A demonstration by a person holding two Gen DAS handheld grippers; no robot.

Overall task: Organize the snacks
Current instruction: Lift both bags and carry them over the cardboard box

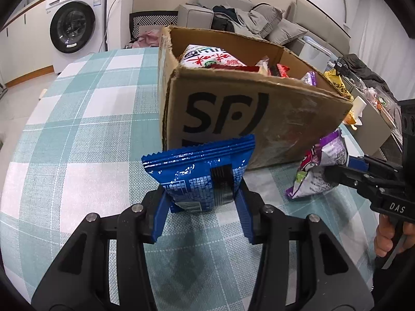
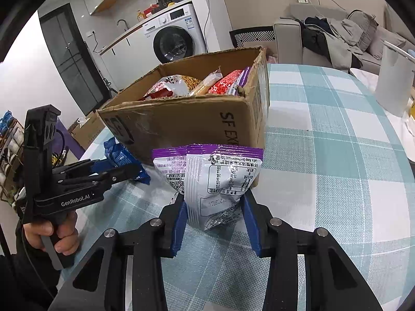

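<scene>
My left gripper (image 1: 202, 202) is shut on a blue snack packet (image 1: 199, 171), held upright just above the table in front of a cardboard box (image 1: 259, 119). My right gripper (image 2: 214, 212) is shut on purple-and-white snack packets (image 2: 215, 178), also in front of the box (image 2: 186, 121). The box holds several snack packets (image 2: 197, 83). In the left wrist view the right gripper (image 1: 337, 176) with its purple packets (image 1: 319, 171) is at the right. In the right wrist view the left gripper (image 2: 129, 171) with the blue packet (image 2: 122, 160) is at the left.
The table has a teal-and-white checked cloth (image 1: 77, 129). A white bin (image 2: 394, 83) stands at the table's far right. A washing machine (image 1: 75, 23) and a grey sofa with clothes (image 1: 246, 18) are behind the table.
</scene>
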